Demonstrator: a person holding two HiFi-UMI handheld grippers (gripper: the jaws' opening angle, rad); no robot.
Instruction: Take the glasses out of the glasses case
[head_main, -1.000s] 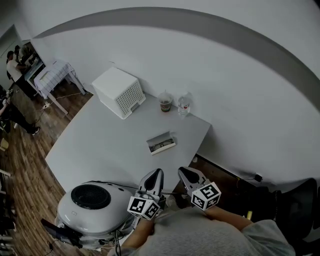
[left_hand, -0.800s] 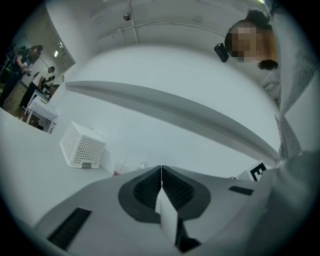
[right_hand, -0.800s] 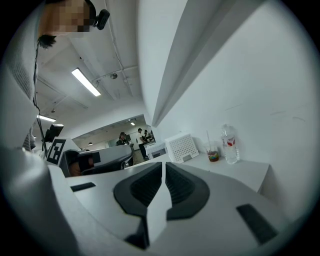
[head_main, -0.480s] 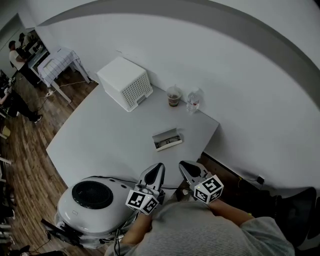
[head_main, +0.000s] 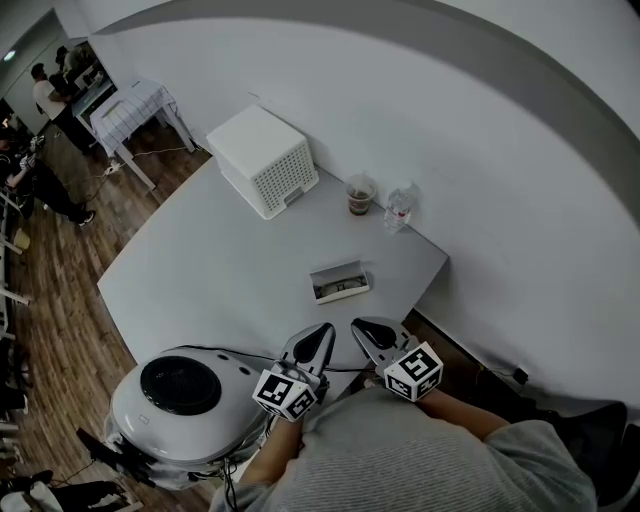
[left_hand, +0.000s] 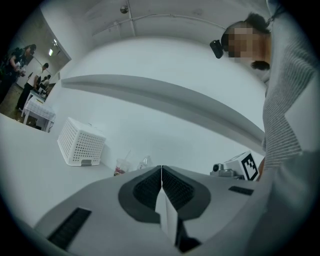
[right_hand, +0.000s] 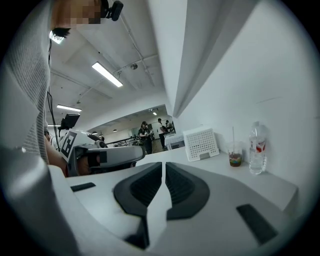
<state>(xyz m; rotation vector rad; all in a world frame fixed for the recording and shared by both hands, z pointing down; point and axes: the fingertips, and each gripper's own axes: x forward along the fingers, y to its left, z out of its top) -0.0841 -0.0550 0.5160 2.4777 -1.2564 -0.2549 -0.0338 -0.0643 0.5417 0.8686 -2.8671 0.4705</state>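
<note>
The glasses case (head_main: 340, 282) lies open on the grey table (head_main: 220, 270), near its right corner, and dark glasses show inside it. Both grippers are held side by side just short of the table's near edge, a short way from the case. My left gripper (head_main: 323, 331) is shut with nothing between its pads (left_hand: 150, 187). My right gripper (head_main: 358, 326) is likewise shut and empty, its pads (right_hand: 177, 186) pressed together. In both gripper views the jaws hide the case.
A white perforated basket (head_main: 265, 160) stands at the table's far side, with a drink cup (head_main: 360, 195) and a water bottle (head_main: 400, 208) to its right. A round white device with a black top (head_main: 180, 385) sits at the near left. People stand far off at the left.
Both grippers, still shut, have edged forward towards the table's near edge and stand a little closer to the case. The case itself has not moved.
</note>
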